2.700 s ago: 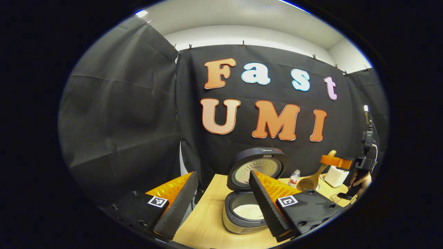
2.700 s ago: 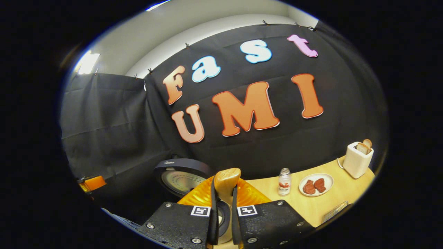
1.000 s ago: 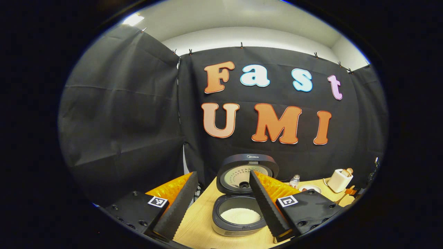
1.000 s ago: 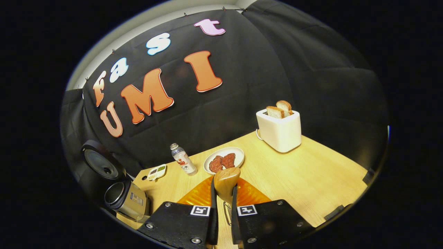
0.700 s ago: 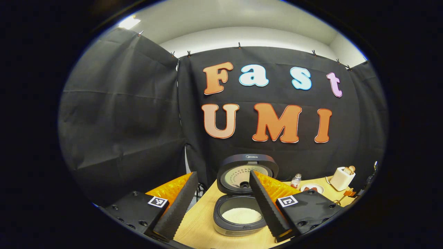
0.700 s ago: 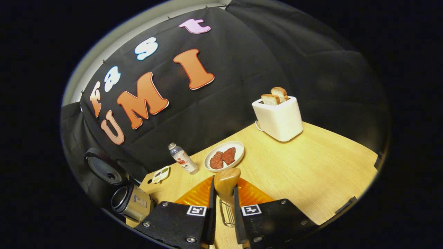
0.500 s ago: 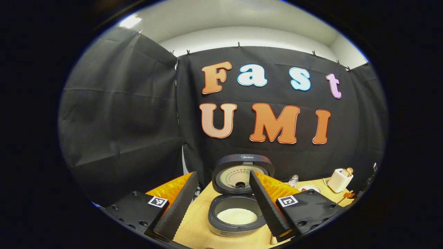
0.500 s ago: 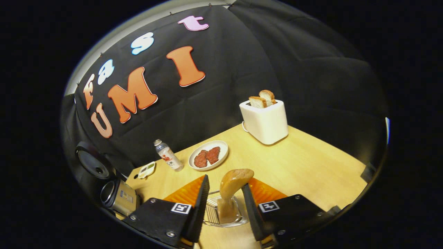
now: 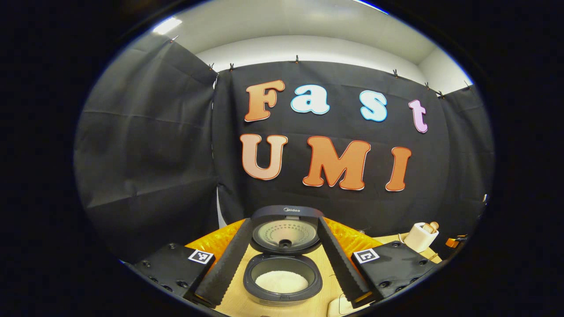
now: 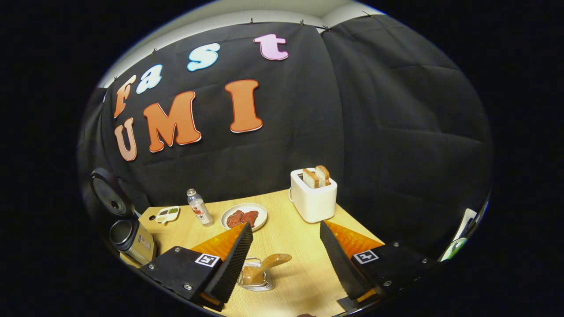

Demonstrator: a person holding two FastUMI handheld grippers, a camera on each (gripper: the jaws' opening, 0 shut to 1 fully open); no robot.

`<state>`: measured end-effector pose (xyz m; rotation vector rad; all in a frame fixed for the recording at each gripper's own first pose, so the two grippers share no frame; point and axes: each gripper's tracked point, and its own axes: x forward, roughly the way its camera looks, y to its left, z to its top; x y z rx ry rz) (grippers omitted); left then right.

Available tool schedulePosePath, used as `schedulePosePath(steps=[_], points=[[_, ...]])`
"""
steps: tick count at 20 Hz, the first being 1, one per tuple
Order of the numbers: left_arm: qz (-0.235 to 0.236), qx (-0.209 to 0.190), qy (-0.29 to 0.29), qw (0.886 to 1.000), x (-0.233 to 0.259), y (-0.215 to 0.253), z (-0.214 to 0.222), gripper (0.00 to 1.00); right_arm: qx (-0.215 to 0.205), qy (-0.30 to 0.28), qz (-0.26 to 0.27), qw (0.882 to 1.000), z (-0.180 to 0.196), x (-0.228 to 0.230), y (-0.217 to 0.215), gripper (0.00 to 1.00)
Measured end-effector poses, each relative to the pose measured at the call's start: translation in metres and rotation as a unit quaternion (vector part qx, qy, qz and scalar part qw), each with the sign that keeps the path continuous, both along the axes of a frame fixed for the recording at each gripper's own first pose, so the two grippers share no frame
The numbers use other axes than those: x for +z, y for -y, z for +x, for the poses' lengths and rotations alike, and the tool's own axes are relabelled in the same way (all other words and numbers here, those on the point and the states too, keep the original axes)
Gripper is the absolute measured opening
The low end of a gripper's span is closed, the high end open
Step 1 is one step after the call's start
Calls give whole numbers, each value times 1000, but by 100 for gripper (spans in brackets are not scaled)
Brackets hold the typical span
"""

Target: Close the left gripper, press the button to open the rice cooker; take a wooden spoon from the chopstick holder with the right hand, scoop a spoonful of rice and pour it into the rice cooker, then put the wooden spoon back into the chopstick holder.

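In the left gripper view the rice cooker (image 9: 282,281) stands with its lid (image 9: 284,231) up and white rice in the pot. My left gripper (image 9: 284,259) is open, its fingers on either side of the cooker, held back from it. In the right gripper view the wooden spoon (image 10: 264,266) leans in the wire chopstick holder (image 10: 254,281) on the table, handle tilted to the right. My right gripper (image 10: 286,259) is open above and behind it, holding nothing. The cooker (image 10: 130,242) sits at the far left there.
In the right gripper view a white toaster (image 10: 313,198) with bread, a plate of meat (image 10: 243,217), a small bottle (image 10: 199,208) and a small sauce dish (image 10: 166,213) stand on the wooden table (image 10: 299,268). The toaster (image 9: 421,235) shows at the right in the left gripper view.
My right gripper opened and let go of the spoon, which now rests in the holder; the gripper has drawn back. The left gripper swung so the cooker sits centred between its fingers.
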<state>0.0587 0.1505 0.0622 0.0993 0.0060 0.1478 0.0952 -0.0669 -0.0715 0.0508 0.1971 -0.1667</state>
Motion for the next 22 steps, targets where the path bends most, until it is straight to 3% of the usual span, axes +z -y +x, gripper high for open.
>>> schedulePosePath(steps=[6, 10, 16, 22], points=[[13, -37, 22, 999, 43, 30, 79, 97, 4, 42, -19, 999, -28, 75, 9, 94], [31, -30, 18, 999, 46, 23, 146, 97, 3, 57, -24, 998, -46, 96, 10, 94], [29, -18, -24, 999, 12, -2, 219, 97, -21, 68, -29, 997, -69, 110, 20, 94], [12, 2, -79, 997, -45, -33, 246, 100, -33, 94, -18, 995, -82, 129, 16, 94]])
